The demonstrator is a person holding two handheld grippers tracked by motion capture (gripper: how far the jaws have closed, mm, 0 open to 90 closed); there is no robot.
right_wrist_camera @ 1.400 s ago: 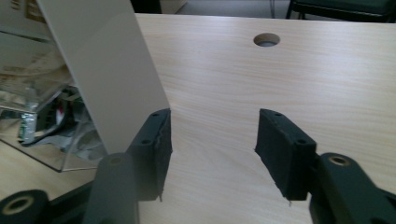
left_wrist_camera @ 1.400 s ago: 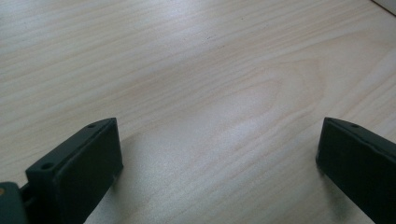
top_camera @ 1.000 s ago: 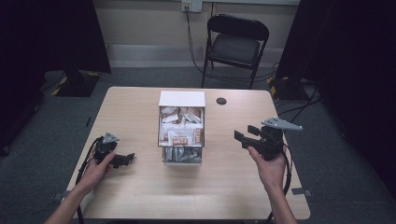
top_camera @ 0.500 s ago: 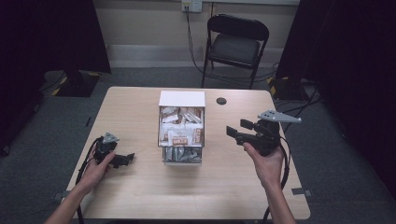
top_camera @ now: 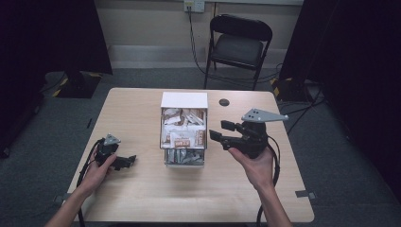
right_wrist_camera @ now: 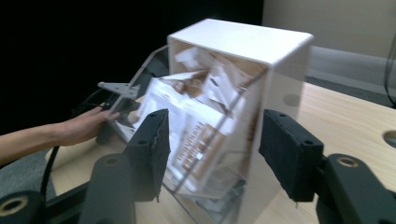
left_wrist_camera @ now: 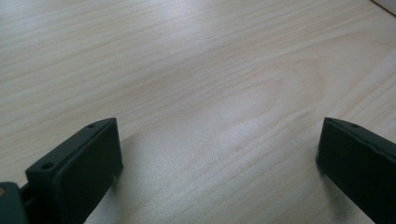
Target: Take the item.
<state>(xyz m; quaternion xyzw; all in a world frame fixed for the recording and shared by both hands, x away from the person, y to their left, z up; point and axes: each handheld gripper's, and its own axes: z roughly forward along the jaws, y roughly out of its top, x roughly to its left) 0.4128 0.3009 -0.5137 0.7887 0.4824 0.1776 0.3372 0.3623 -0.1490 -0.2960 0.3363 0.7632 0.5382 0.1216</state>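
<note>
At table centre stands the box (top_camera: 184,128) of packets (top_camera: 182,135), long axis running twelve to six. Lies at nine o'clock from the right gripper (top_camera: 222,131), near, jaws half-wide, just closing, empty. Sits well apart from the left gripper (top_camera: 127,161), wide, empty, at its three o'clock.

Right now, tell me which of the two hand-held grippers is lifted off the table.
The right hand-held gripper, raised beside the white and clear plastic packet dispenser, jaws apart and empty. The left hand-held gripper rests low on the light wooden table.
</note>
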